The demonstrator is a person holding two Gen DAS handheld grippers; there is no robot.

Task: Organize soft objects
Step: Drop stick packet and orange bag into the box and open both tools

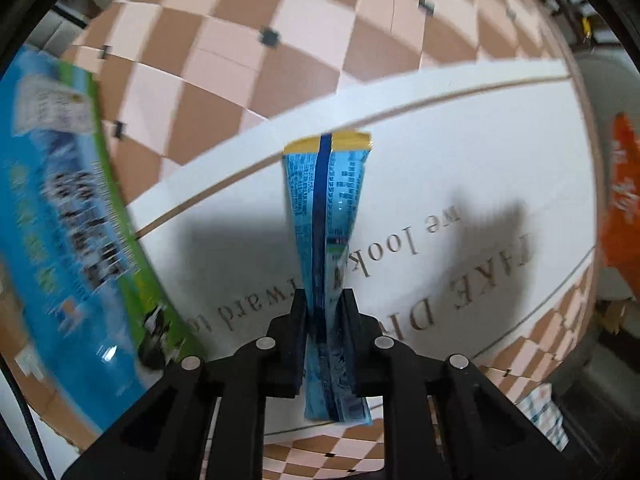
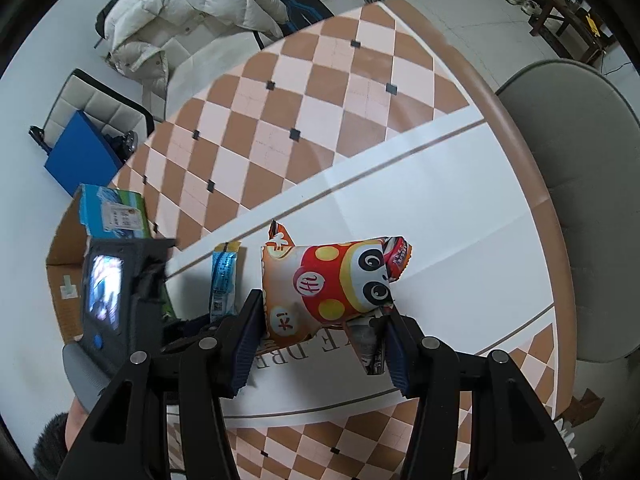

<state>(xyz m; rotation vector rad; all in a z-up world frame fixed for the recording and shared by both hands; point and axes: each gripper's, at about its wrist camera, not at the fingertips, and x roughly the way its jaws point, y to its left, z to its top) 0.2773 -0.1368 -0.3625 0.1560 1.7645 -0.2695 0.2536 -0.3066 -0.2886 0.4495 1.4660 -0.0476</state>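
Note:
My left gripper [image 1: 325, 312] is shut on a long blue snack packet [image 1: 328, 216] with a yellow end and holds it above the white table mat [image 1: 480, 152]. The same packet shows in the right wrist view [image 2: 224, 280], beside the left gripper's body [image 2: 116, 300]. My right gripper [image 2: 320, 344] is shut on a puffy orange and red snack bag [image 2: 332, 280] with a panda face, held above the mat. That orange bag shows at the right edge of the left wrist view [image 1: 620, 200].
A cardboard box with a blue and green printed flap [image 1: 68, 216] stands at the table's left edge; it also shows in the right wrist view [image 2: 112, 216]. The checkered tablecloth [image 2: 280, 100] covers the round table. A grey chair [image 2: 580, 184] stands to the right, a white jacket [image 2: 188, 12] on furniture behind.

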